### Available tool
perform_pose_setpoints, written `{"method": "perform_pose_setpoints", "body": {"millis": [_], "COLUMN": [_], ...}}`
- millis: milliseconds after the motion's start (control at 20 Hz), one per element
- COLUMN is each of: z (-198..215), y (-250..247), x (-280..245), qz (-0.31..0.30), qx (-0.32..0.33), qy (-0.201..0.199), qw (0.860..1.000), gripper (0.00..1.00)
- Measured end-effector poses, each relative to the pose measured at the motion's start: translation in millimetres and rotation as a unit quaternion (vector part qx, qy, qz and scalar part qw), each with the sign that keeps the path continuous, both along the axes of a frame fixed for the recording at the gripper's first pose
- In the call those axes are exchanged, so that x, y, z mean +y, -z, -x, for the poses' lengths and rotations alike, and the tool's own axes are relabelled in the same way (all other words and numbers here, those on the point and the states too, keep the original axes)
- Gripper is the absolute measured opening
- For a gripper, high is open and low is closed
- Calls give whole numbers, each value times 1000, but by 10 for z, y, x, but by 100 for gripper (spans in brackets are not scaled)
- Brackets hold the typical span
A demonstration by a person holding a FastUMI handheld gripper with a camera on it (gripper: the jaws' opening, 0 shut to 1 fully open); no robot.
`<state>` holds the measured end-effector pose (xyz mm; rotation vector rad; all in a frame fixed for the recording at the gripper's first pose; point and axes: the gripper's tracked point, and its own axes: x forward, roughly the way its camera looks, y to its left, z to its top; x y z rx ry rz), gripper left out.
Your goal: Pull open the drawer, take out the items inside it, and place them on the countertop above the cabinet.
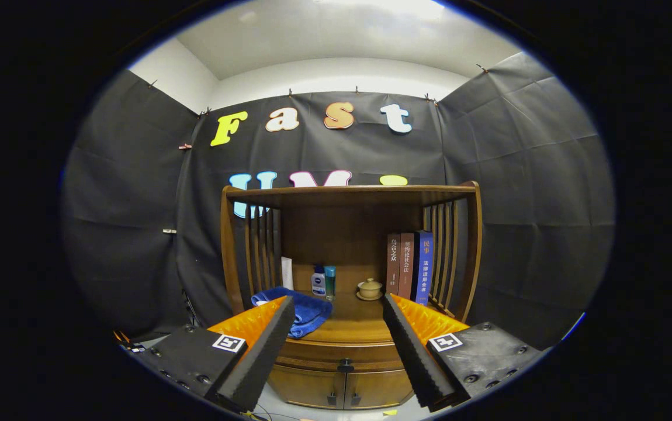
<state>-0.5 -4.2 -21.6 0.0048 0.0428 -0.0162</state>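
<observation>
Wooden and stiff, the drawer (345, 352) sits shut under the cabinet's surface (350, 327), just ahead of my fingers (339, 351), which are spread wide and empty; its small dark knob (345, 366) looks like the only hold, and probably slippery.

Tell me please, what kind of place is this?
Probably a staged recording booth, not a real home. Black cloth hangs as walls around one wooden cabinet whose countertop holds books, a blue towel and a small lidded cup. The open gripper points at the closed drawer.
</observation>
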Motion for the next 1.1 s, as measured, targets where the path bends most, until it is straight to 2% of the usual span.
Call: {"method": "perform_pose_setpoints", "body": {"millis": [450, 650, 1100], "z": [-152, -325, -711], "y": [473, 862, 1809], "x": [18, -22, -52], "qz": [-10, -7, -9], "qx": [35, 67, 151], "qy": [7, 20, 21], "qw": [999, 998, 988], "gripper": [98, 98, 99]}}
